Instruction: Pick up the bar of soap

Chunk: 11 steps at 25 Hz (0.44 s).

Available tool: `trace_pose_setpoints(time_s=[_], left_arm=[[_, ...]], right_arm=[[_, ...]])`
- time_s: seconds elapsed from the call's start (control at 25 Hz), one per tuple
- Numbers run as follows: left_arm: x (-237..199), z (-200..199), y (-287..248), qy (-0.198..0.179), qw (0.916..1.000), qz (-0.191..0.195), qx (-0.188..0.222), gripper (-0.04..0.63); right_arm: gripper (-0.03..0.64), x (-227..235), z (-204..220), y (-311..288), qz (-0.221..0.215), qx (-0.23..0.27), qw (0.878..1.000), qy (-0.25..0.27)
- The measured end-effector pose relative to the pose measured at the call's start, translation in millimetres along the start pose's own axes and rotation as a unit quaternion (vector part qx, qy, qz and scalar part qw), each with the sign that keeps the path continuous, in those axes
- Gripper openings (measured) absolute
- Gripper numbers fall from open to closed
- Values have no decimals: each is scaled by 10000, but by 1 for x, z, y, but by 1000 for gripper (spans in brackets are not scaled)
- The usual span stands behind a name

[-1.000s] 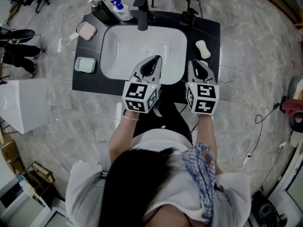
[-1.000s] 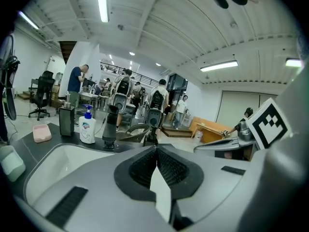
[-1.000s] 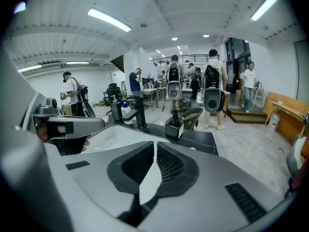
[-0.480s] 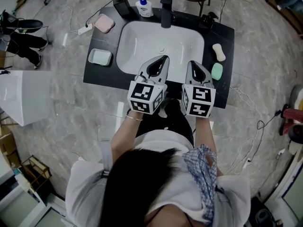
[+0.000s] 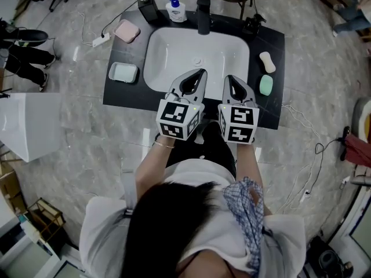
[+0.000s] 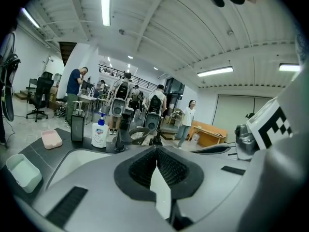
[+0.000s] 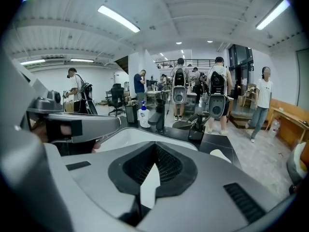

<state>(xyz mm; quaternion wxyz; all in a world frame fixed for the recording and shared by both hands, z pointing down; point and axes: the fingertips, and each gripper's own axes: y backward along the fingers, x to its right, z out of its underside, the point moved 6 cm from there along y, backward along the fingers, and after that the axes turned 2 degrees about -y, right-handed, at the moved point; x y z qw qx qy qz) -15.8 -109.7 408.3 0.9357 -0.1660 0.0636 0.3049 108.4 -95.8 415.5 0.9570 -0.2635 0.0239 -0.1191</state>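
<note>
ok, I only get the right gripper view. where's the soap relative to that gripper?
Observer: Head view shows the soap on the counter, right of the basin, ahead and right of the right gripper.
Operator: anything closer?
Observer: A green bar lies right of the gripper, on the person's side of the soap and apart from it.
Operator: left gripper?
Observer: The left gripper is shut and empty, with its tip over the basin.

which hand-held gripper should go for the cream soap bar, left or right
Right. The cream bar of soap lies on the counter's right side, just beyond the right hand-held gripper; the left hand-held gripper is over the sink basin, farther off. The right's jaws are shut and must open first.
</note>
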Motion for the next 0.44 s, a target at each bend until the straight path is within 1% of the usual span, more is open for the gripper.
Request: trace_pose_setpoints(time_s=[0.28, 0.44], left_arm=[[2, 2, -1, -82, 10000, 8, -53, 11], [4, 3, -2, -20, 10000, 7, -54, 9]], right_arm=[[14, 0, 1, 1, 24, -2, 10000, 19], [14, 2, 2, 2, -6, -13, 10000, 41]])
